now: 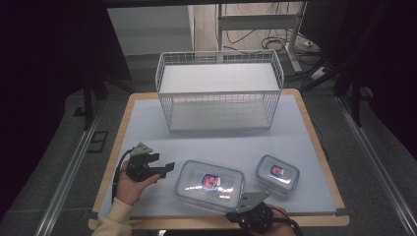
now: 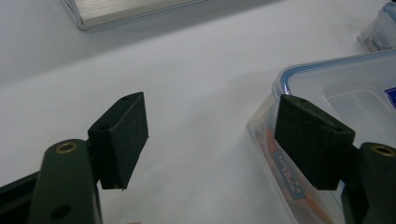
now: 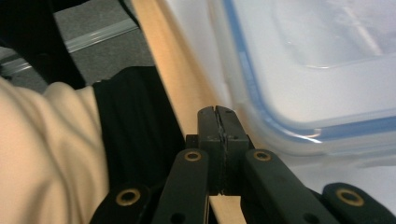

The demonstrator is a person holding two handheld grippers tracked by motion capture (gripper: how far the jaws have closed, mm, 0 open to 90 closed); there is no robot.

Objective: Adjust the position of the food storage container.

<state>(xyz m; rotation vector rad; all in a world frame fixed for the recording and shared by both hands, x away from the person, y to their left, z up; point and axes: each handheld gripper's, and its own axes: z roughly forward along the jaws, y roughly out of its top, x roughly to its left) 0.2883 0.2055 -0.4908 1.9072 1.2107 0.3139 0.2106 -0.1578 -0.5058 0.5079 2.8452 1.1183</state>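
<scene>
Two lidded containers (image 1: 210, 185) (image 1: 278, 173), one wire basket (image 1: 220, 91), apparently empty.

we are looking at the large clear container (image 1: 210, 185), a rounded rectangular plastic box with a blue-edged lid clipped shut (a red and blue label is showing through the top). it is lying flat near the front of the pale mat. the small clear container (image 1: 277, 173) of the same make is sitting just to its right, apart from it, also lidded and flat.
</scene>
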